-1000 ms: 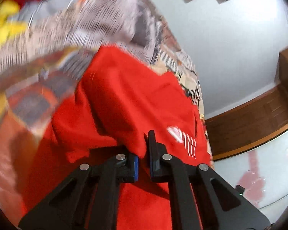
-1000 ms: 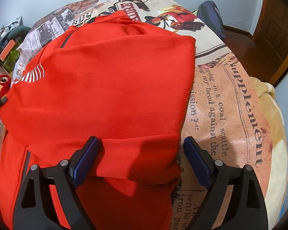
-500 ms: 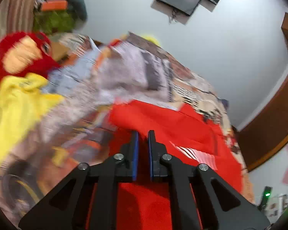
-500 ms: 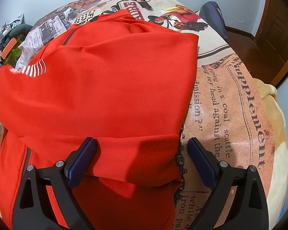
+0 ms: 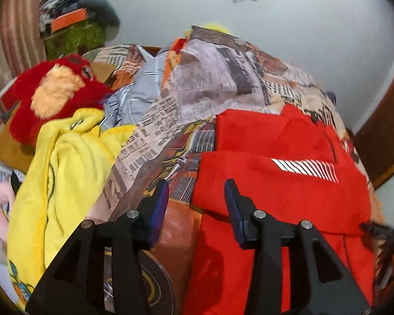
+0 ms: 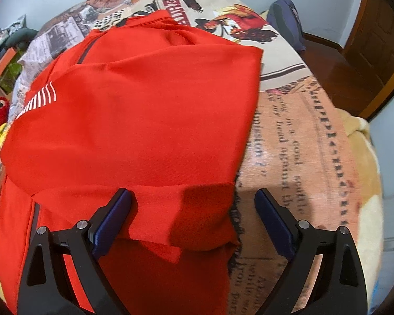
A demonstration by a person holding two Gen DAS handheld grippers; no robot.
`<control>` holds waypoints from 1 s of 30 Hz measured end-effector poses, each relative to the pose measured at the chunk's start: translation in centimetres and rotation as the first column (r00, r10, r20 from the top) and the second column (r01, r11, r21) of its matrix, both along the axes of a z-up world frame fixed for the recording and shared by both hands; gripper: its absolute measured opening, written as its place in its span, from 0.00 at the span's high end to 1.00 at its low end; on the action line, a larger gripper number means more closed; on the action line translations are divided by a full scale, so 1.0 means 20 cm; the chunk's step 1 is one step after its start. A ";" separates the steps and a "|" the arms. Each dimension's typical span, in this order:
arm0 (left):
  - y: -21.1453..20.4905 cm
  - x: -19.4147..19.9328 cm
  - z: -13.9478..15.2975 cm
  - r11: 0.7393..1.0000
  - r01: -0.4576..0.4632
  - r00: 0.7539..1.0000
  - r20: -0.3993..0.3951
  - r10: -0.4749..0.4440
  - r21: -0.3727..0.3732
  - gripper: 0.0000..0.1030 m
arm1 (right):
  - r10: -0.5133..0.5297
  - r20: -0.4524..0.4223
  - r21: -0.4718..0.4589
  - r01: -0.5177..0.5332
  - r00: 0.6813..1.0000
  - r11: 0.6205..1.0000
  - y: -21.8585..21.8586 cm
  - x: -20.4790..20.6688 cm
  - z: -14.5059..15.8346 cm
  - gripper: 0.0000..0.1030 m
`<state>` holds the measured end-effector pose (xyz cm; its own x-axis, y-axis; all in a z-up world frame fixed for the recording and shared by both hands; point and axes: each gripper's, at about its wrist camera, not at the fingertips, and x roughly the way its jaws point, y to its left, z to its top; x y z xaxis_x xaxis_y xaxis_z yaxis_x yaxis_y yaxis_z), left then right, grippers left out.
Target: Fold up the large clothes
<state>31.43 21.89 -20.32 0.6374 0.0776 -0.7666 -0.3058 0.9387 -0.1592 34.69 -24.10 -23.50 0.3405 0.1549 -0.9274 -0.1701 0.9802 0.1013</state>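
A large red jacket [image 6: 134, 120] with white stripes on the chest lies folded over on the bed; it also shows in the left wrist view [image 5: 281, 189]. My left gripper [image 5: 197, 199] is open and empty, at the jacket's left edge, its right finger over the red cloth. My right gripper [image 6: 191, 210] is wide open and empty, straddling the folded lower right corner of the jacket.
The bed cover [image 6: 296, 157] is a newspaper-print blanket. A yellow blanket [image 5: 60, 173] and a red plush toy [image 5: 52, 97] lie at the left. A dark bag [image 6: 289, 23] lies at the bed's far edge. A wooden door [image 6: 375, 39] stands at the right.
My left gripper has let go of the red cloth and opened; the cloth now lies flat on the jacket. The right gripper has hardly moved.
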 end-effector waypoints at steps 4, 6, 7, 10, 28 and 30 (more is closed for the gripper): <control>-0.09 0.10 0.03 0.997 0.074 0.997 0.005 -0.075 0.028 0.52 | 0.020 0.051 -0.013 -0.019 0.998 1.000 -0.04 0.00 0.13 0.10; -0.16 0.17 0.06 0.992 0.120 0.993 0.013 -0.120 0.050 0.51 | 0.024 0.091 -0.016 -0.023 0.996 1.000 -0.05 0.02 0.21 0.10; -0.18 0.20 0.08 0.989 0.136 0.990 0.015 -0.138 0.056 0.50 | 0.025 0.116 -0.011 -0.024 0.993 1.000 -0.05 0.04 0.26 0.10; -0.28 0.33 0.13 0.977 0.204 0.978 0.027 -0.206 0.056 0.43 | 0.018 0.174 0.021 -0.022 0.984 1.000 -0.06 0.11 0.37 0.10; -0.40 1.31 -0.10 0.922 0.340 0.935 -0.039 -0.353 -0.186 0.20 | 0.060 0.163 0.149 -0.084 0.985 0.985 0.19 0.79 0.28 0.10; -0.42 1.40 -0.17 0.919 0.336 0.935 -0.045 -0.352 -0.204 0.20 | 0.044 0.137 0.163 -0.067 0.990 0.984 0.20 0.86 0.22 0.10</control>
